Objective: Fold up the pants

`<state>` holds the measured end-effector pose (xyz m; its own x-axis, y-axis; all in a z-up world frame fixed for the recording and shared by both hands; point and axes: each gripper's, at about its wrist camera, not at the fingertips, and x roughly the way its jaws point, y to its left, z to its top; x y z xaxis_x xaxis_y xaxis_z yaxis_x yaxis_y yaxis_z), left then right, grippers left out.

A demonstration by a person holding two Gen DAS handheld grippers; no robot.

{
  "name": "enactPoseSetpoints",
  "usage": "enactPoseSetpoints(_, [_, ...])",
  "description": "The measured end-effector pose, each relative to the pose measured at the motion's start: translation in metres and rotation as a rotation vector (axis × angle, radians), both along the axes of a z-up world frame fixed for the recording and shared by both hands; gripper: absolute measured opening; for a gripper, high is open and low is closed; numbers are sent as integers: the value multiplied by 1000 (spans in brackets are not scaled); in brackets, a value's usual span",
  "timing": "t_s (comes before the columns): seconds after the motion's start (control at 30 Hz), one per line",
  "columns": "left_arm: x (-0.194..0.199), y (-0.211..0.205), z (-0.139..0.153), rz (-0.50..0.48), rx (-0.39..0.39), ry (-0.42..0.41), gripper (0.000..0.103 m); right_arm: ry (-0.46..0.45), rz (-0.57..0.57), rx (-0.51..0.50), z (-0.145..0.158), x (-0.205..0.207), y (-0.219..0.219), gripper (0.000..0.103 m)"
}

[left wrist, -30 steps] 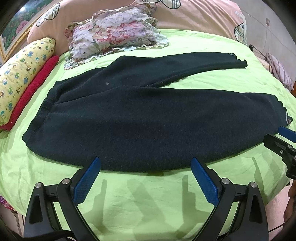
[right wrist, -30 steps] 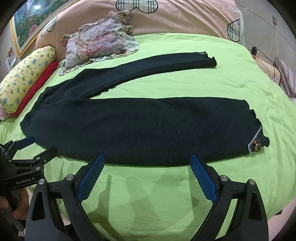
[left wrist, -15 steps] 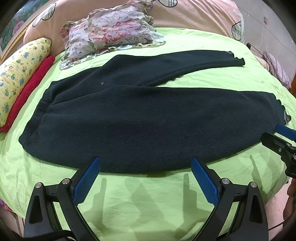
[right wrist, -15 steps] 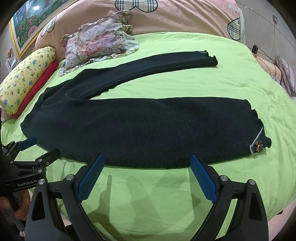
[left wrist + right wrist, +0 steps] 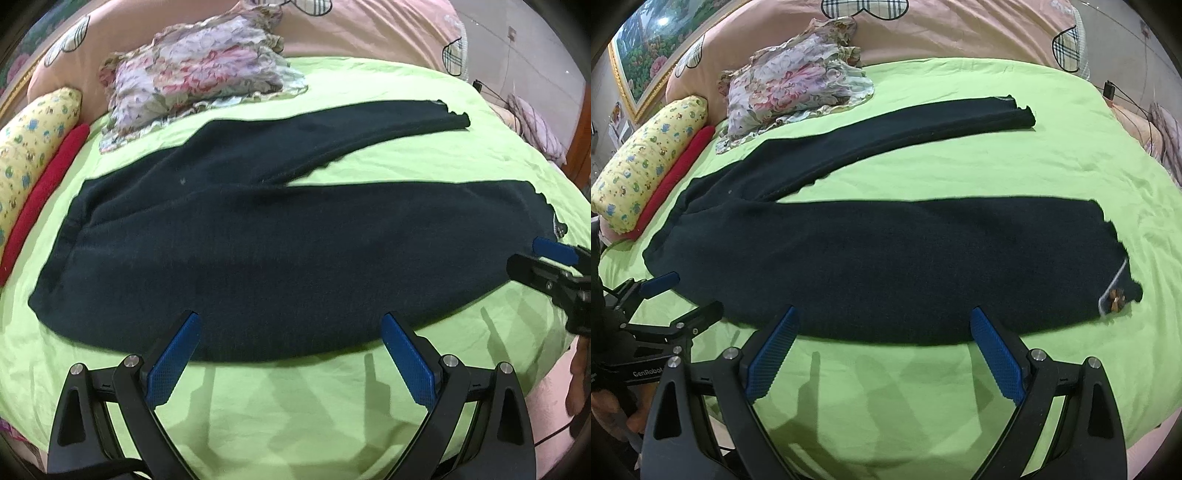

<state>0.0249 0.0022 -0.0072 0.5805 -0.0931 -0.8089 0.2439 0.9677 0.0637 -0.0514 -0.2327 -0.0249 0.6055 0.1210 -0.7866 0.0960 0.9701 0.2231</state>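
Observation:
Dark pants [image 5: 280, 236] lie flat on the green bed sheet [image 5: 295, 398], waist at the left, legs spread apart toward the right. They also show in the right wrist view [image 5: 886, 266], with a small brown bow [image 5: 1116, 296] at the near leg's cuff. My left gripper [image 5: 290, 328] is open and empty, hovering over the near edge of the pants. My right gripper [image 5: 884, 325] is open and empty over the near leg's edge. The right gripper also shows in the left wrist view [image 5: 539, 262] beside the cuff; the left gripper shows in the right wrist view [image 5: 683, 295] by the waist.
A floral cloth [image 5: 798, 81] lies at the back of the bed. A yellow patterned pillow [image 5: 646, 166] and a red roll [image 5: 676, 173] sit at the left. A pink headboard cushion [image 5: 942, 29] runs behind. The bed edge drops off at the right.
Both grippers have moved slightly forward over the near edge of the pants. The pants have not moved, and both grippers stay open.

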Motion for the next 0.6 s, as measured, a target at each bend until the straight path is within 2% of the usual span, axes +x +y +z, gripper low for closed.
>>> enactPoseSetpoints(0.3, [31, -8, 23, -46, -49, -12, 98, -19, -18, 58, 22, 36, -48, 94])
enactPoseSetpoints(0.5, [78, -24, 43, -125, -25, -56, 98, -14, -44, 221, 31, 87, -107, 94])
enactPoseSetpoints(0.6, [112, -33, 48, -176, -12, -47, 98, 14, -53, 287, 29, 119, -136, 94])
